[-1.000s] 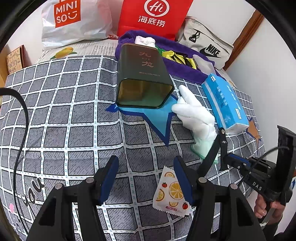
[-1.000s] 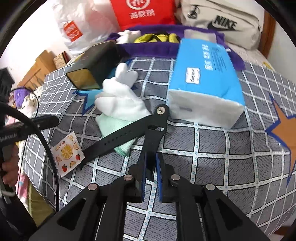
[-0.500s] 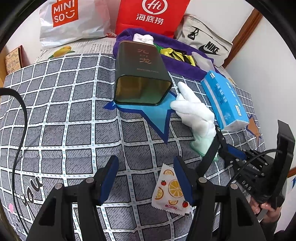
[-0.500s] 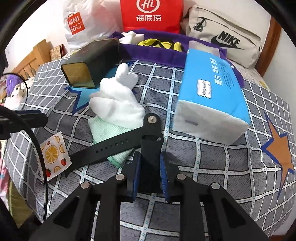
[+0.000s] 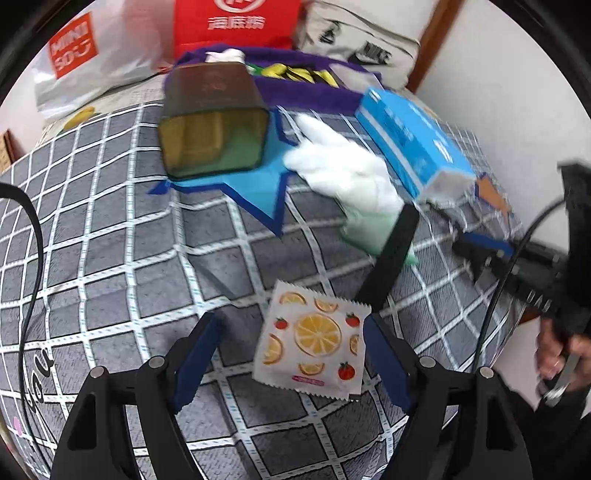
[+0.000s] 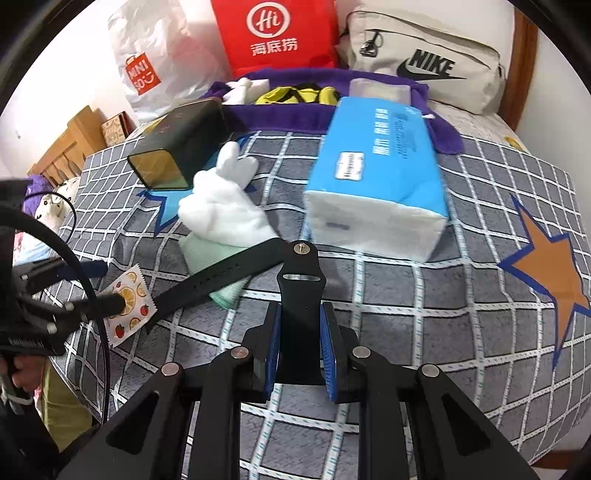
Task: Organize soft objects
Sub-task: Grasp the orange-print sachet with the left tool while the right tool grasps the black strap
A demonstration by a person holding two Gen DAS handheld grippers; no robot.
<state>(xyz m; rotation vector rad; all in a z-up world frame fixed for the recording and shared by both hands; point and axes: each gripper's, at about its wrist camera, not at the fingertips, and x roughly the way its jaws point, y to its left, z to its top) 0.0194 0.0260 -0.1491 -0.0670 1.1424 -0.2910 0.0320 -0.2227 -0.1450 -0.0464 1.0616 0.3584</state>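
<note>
Right claw (image 6: pixel 298 347) grips watch strap (image 6: pixel 299 295) — its wrist view only

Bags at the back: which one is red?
The middle bag, with the white "Hi" logo; the Miniso bag beside it is white, and the Nike bag is beige.

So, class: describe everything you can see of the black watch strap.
The black watch strap looks like matte rubber, in two pieces joined at a silver pin. The short slotted piece is pinched between the right tongs. The long piece, with a row of holes, lies over the green cloth, its tip beside the fruit-print sachet on the checked bedspread.
</note>
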